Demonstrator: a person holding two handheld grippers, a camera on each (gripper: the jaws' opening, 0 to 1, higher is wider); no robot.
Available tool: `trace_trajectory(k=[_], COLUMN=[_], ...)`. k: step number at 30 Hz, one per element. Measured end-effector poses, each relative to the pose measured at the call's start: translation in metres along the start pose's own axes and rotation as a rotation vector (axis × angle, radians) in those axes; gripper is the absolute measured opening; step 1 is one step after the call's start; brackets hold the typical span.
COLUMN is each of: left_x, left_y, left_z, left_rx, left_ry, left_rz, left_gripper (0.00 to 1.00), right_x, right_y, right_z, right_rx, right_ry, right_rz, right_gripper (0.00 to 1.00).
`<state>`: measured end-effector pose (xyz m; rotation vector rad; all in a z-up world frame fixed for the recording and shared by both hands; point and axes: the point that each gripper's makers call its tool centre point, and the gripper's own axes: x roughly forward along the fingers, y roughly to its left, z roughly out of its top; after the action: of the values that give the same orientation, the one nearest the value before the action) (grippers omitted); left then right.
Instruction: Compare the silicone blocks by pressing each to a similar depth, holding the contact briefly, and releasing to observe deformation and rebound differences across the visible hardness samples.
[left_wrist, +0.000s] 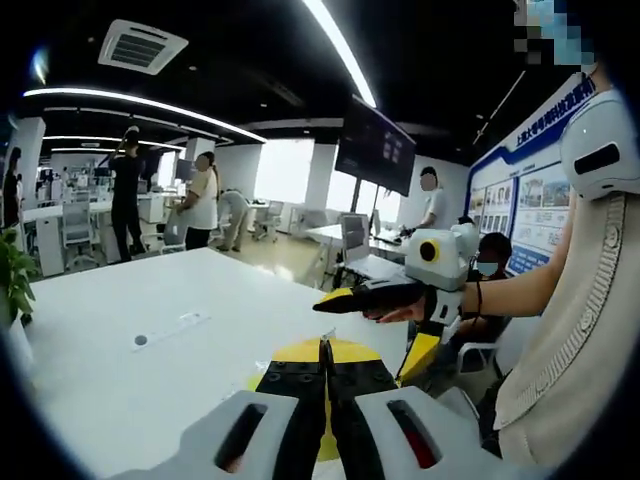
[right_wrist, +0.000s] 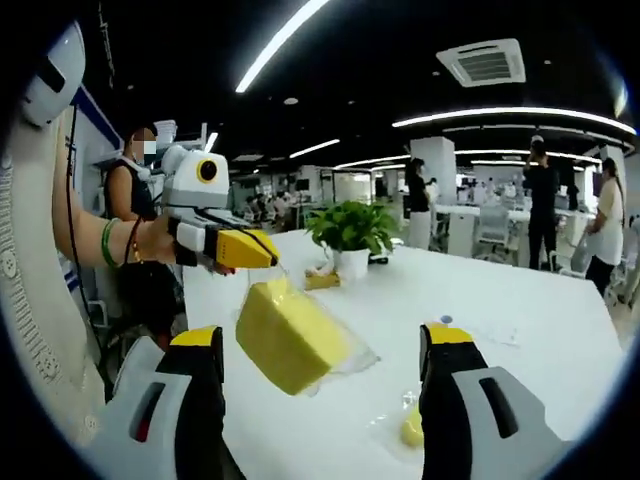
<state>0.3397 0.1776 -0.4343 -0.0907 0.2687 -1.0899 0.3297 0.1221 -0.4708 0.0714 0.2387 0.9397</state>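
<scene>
Yellow block (right_wrist: 290, 335), bagged in clear plastic, hangs off the left tool (right_wrist: 268, 258) in the right gripper view; I see the black-and-yellow tips pinching the bag's top corner, block lifted clear of the counter (right_wrist: 520, 350). In the left gripper view my left tool (left_wrist: 324, 345) has its jaws pressed together with no gap, yellow showing just under and past the tips (left_wrist: 345, 352); the grip point itself is hidden by the jaws.

Right tool (right_wrist: 320, 345) is wide open, holding nothing. Its two jaws stand either side of the hanging block, well apart from each other; I can't tell whether either touches the bag. In the left gripper view the right tool (left_wrist: 335, 303) comes in from the right, hand (left_wrist: 400, 313) on it, hovering above the counter (left_wrist: 120, 370) just beyond my left tips.

Second small yellow piece in clear wrap (right_wrist: 410, 428) lies on the counter beside the right-hand jaw. Another yellow bit (right_wrist: 322, 280) sits by the potted plant (right_wrist: 350, 235) further back. A thin white strip (left_wrist: 170, 330) lies on the counter to the left in the left gripper view.

Background: open office, several people standing, a hanging screen (left_wrist: 375, 148), a poster wall (left_wrist: 530, 200), a seated person (left_wrist: 490, 270) past the counter edge.
</scene>
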Motion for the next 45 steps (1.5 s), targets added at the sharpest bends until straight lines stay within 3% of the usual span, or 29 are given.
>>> trace_trajectory(k=[4, 6, 9, 13, 14, 20, 23, 24, 29, 32, 37, 41, 45], left_x=[-0.002, -0.004, -0.005, -0.007, -0.007, -0.009, -0.008, -0.007, 0.001, 0.007, 0.012, 0.013, 0.011], left_y=[0.006, 0.009, 0.018, 0.032, 0.034, 0.055, 0.070, 0.073, 0.099, 0.111, 0.121, 0.124, 0.134], left_z=[-0.004, -0.006, -0.011, -0.019, -0.021, -0.037, -0.050, -0.055, -0.075, -0.091, -0.108, -0.120, -0.133], left_rx=[-0.023, -0.036, -0.052, -0.086, -0.094, -0.108, -0.132, -0.177, -0.187, -0.213, -0.242, -0.276, -0.267], left_ry=[-0.004, -0.006, -0.006, -0.005, -0.006, 0.021, 0.037, 0.044, 0.047, 0.063, 0.080, 0.092, 0.117], left_rz=[0.026, 0.039, 0.064, 0.074, 0.075, 0.085, 0.093, 0.087, 0.096, 0.093, 0.077, 0.061, 0.074], left_gripper=[0.00, 0.00, 0.00, 0.00, 0.00, 0.00, 0.00, 0.00, 0.00, 0.00, 0.00, 0.00, 0.00], right_x=[-0.013, -0.018, -0.029, -0.046, -0.050, -0.069, -0.076, -0.078, -0.089, -0.088, -0.084, -0.080, -0.079], right_y=[0.010, 0.010, 0.011, -0.002, -0.006, -0.017, -0.012, -0.009, -0.004, -0.003, -0.005, -0.009, -0.016], right_z=[-0.004, -0.006, -0.009, 0.005, 0.007, -0.006, -0.012, -0.015, -0.029, -0.033, -0.033, -0.046, -0.054], right_rx=[0.165, 0.181, 0.272, 0.414, 0.426, 0.403, 0.418, 0.417, 0.464, 0.521, 0.519, 0.505, 0.539], right_ry=[-0.041, -0.060, -0.080, -0.206, -0.231, -0.206, -0.199, -0.192, -0.167, -0.169, -0.162, -0.106, -0.109], right_rz=[-0.041, -0.069, -0.109, -0.161, -0.179, -0.268, -0.285, -0.290, -0.349, -0.360, -0.396, -0.423, -0.445], right_gripper=[0.90, 0.93, 0.96, 0.96, 0.96, 0.96, 0.96, 0.96, 0.96, 0.96, 0.96, 0.96, 0.94])
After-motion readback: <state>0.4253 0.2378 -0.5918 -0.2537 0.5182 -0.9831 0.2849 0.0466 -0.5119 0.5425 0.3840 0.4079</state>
